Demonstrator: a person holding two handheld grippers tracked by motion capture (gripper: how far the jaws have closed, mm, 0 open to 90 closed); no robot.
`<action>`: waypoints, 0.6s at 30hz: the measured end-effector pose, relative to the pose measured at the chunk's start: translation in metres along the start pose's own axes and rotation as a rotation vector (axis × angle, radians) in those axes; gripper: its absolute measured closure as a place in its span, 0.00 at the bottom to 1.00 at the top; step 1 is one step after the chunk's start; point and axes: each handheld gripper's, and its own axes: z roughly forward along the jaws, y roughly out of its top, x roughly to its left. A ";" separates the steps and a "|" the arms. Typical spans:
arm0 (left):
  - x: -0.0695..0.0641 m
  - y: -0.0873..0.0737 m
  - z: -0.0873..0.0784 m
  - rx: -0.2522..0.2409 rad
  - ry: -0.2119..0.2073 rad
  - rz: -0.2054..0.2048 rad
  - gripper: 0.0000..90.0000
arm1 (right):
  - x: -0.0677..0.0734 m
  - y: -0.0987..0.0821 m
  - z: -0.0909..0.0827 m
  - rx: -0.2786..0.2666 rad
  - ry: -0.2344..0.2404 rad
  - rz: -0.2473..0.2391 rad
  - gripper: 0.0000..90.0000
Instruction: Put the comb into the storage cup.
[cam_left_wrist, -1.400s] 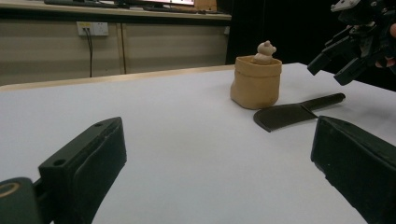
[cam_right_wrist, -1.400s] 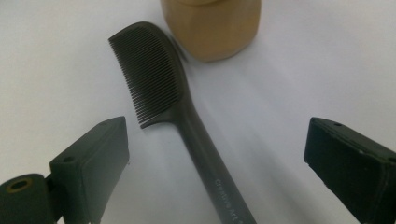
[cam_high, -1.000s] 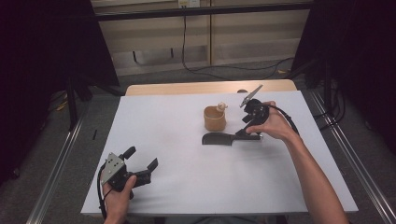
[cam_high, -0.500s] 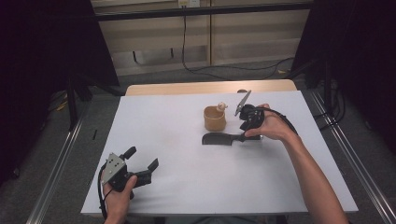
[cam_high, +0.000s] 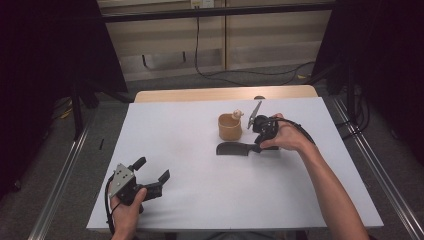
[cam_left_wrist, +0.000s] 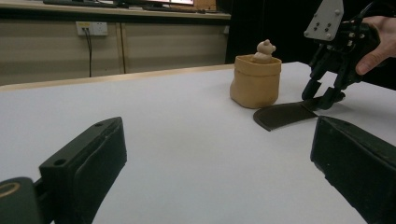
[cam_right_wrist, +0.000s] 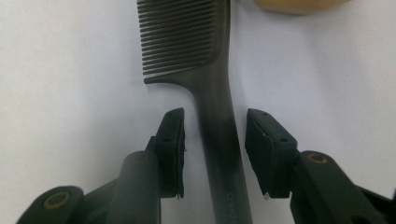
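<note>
closing right claw (cam_right_wrist: 212, 154) has lowered astride one comb (cam_right_wrist: 205, 70) handle.

The high view looks forward and down over the table (cam_high: 200, 150) — the left gripper view skims it toward two o'clock, the right gripper view looks close down — all sharing the comb (cam_high: 235, 148).

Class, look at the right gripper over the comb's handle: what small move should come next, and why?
Probably close the right gripper the rest of the way onto the comb. Its jaws have just been closing and now stand on either side of the handle, with a gap visible on each side, so the pads do not yet press. The comb lies flat on the table, beside the cup.
</note>
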 end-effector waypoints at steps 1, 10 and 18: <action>0.000 0.000 0.000 0.000 0.000 -0.001 0.04 | 0.000 0.000 0.001 -0.002 -0.002 -0.001 0.66; 0.000 0.000 0.000 -0.003 0.001 -0.003 0.04 | 0.001 0.001 0.004 0.008 -0.004 -0.028 0.74; 0.000 0.000 0.000 -0.001 -0.001 -0.003 0.04 | 0.003 0.002 0.005 0.007 -0.014 -0.046 0.76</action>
